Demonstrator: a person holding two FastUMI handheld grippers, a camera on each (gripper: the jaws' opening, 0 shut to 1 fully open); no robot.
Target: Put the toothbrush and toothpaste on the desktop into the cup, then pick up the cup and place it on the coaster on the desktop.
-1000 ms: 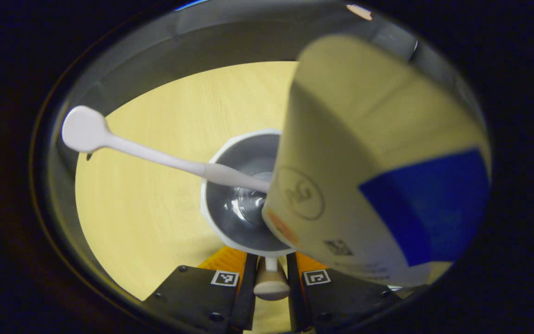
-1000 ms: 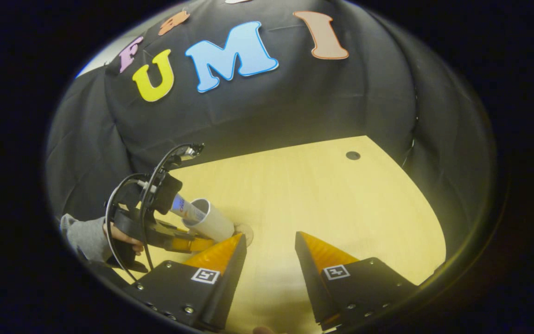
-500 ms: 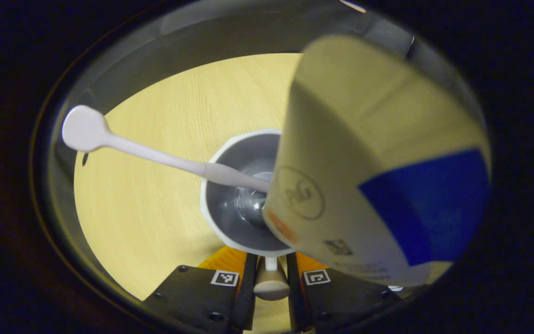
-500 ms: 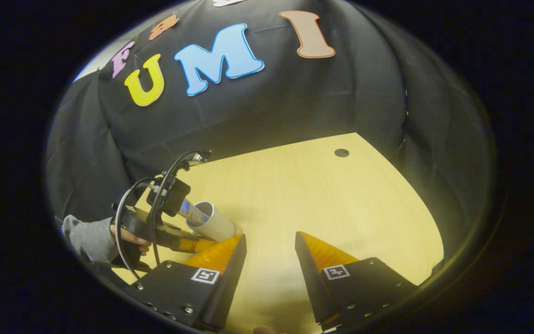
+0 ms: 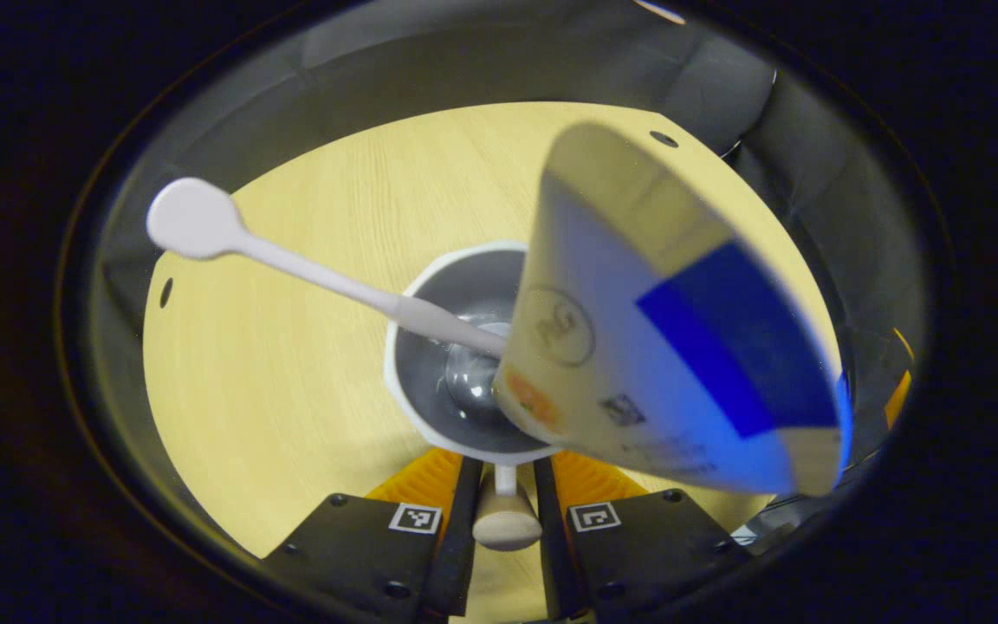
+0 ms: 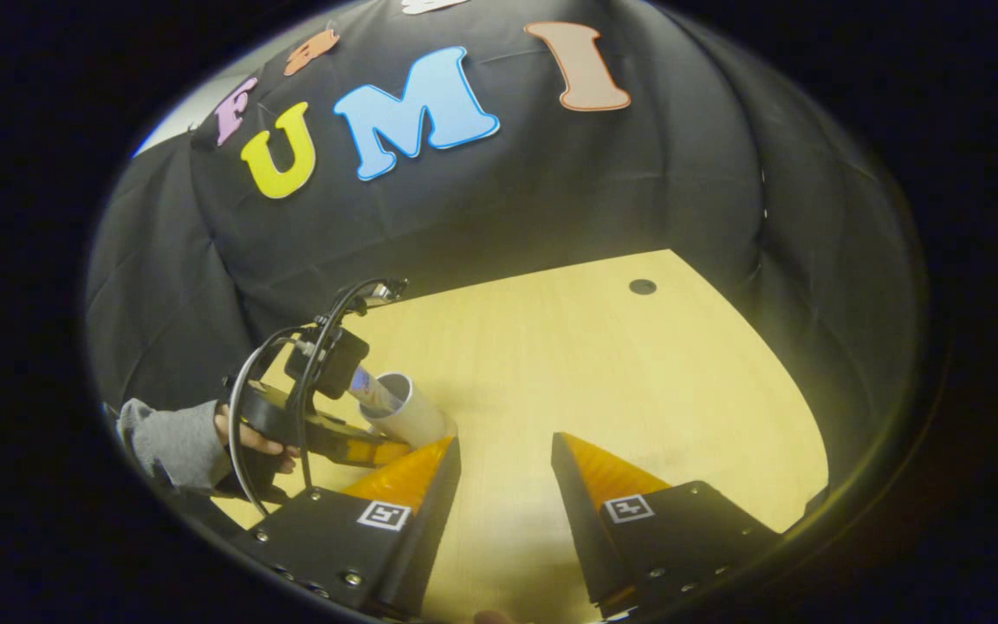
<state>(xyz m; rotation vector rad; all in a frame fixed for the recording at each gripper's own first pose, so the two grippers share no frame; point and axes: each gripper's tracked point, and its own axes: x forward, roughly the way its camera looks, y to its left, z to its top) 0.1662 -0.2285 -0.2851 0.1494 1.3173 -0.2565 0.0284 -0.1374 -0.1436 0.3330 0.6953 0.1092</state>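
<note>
My left gripper (image 5: 506, 490) is shut on the small handle of a white cup (image 5: 404, 390) with a grey inside, and I look down into it. A white toothbrush (image 5: 291, 264) leans out of the cup to the left. A white and blue toothpaste tube (image 5: 638, 329) stands in it and leans right, close to the camera. In the right gripper view the cup (image 6: 412, 416) is tilted low over the wooden desktop (image 6: 638, 381), held by the left gripper (image 6: 369, 451). My right gripper (image 6: 506, 459) is open and holds nothing.
A hand (image 6: 243, 433) in a grey sleeve (image 6: 170, 442) holds the left gripper, with black cables looping above it. Small dark holes mark the desktop at the far right (image 6: 642, 286) and in the left gripper view (image 5: 161, 292). Black cloth walls ring the desktop.
The toothpaste tube has swung inside the cup and now leans further right. The left gripper with the cup has shifted slightly right in the right gripper view. The right gripper stays open.
</note>
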